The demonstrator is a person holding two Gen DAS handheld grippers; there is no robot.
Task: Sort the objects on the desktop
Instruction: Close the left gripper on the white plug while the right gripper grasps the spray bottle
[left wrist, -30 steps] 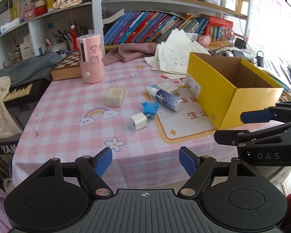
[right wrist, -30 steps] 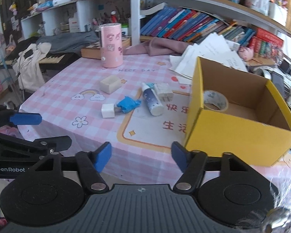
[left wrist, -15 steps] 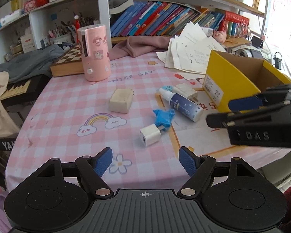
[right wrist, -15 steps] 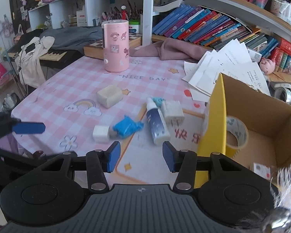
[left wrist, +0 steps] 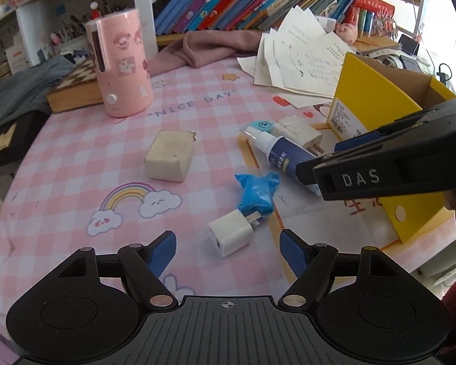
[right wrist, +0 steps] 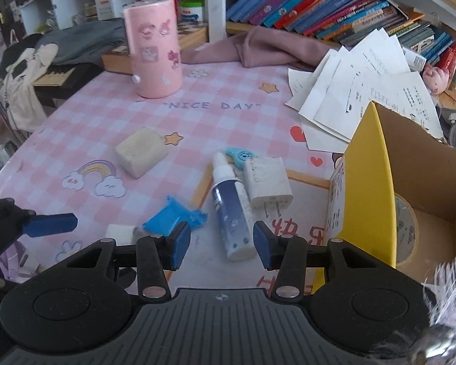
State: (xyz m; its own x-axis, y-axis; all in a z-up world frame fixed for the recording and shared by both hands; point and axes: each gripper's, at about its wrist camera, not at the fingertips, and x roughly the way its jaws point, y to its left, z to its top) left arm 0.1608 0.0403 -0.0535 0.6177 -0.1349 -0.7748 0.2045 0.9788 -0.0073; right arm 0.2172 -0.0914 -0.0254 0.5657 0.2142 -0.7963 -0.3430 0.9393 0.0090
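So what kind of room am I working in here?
Most likely a child's study or bedroom at home: a table under a pink checked cloth with cartoon prints, shelves of books, and a pink sticker-covered container.

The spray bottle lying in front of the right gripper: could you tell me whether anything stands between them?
Nothing visible does. The spray bottle lies just ahead of the open right gripper, with bare tablecloth between; the white charger lies beside the bottle.
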